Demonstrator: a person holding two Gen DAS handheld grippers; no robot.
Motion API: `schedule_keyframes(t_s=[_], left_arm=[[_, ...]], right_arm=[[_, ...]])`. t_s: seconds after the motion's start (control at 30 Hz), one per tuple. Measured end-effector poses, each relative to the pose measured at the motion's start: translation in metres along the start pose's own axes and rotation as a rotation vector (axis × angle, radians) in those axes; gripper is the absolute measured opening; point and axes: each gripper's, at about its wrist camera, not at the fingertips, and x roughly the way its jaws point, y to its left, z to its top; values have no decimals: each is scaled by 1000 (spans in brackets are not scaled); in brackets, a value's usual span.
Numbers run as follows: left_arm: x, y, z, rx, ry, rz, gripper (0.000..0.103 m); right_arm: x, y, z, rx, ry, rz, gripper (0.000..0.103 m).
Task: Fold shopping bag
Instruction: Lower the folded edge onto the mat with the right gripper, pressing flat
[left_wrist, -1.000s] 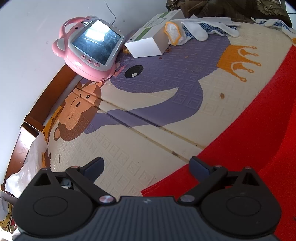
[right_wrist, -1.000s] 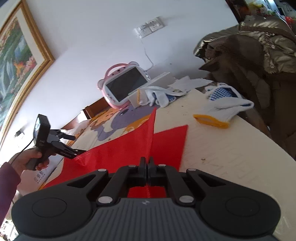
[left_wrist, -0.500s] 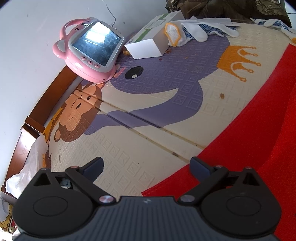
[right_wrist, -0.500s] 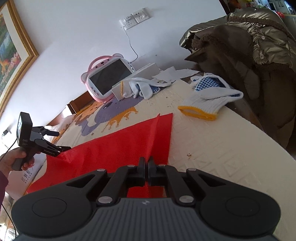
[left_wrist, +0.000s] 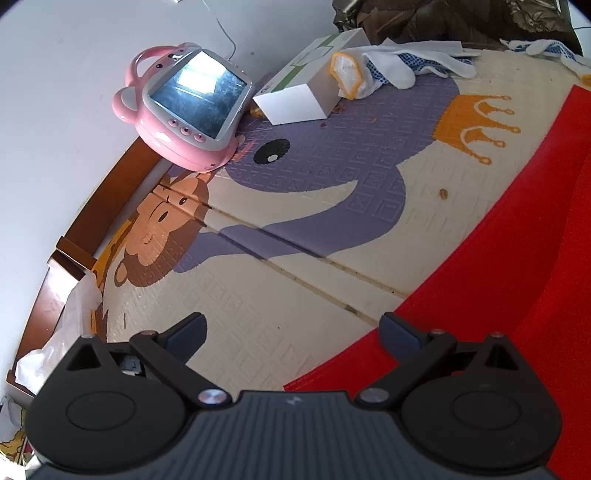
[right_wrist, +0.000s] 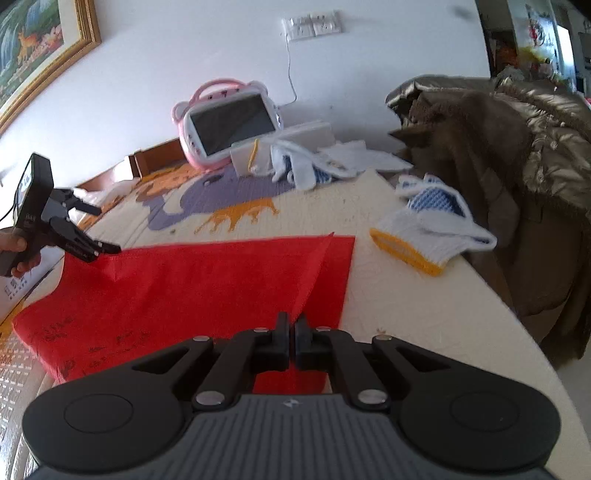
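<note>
Red shopping bag (right_wrist: 177, 295) flat on play mat (left_wrist: 332, 236), centre-left of right view. Right gripper (right_wrist: 291, 332) clenched on raised fold; left gripper (left_wrist: 291, 328) spread wide, empty. Risk: thin fabric slips, crease skews.

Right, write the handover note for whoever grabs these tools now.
Right tool: shut on the red shopping bag, pinching a raised fold near its right edge.
Left tool: open, at the bag's far-left edge, gripping nothing.
Bag: lies mostly flat on the play mat, beside the white glove.
Done: bag spread out.
Left: make the folds.
</note>
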Motion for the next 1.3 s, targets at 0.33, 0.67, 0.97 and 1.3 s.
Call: schedule_keyframes(t_s=[0.33,0.67,0.97,1.3], left_arm=[[2,5,-2,-23,-2,-22,100],[-56,12,2,-71,-139,76,100],[-112,-65,-5,99,-215,6,100],[-135,-154,-4,179,-237,-130,100]], right_arm=[[12,-3,3,21,20,-27,5],[12,4,1,-27,27,-49,5],[11,5,0,-24,19,-49,5],[10,4,-2,-15,10,-46,5]])
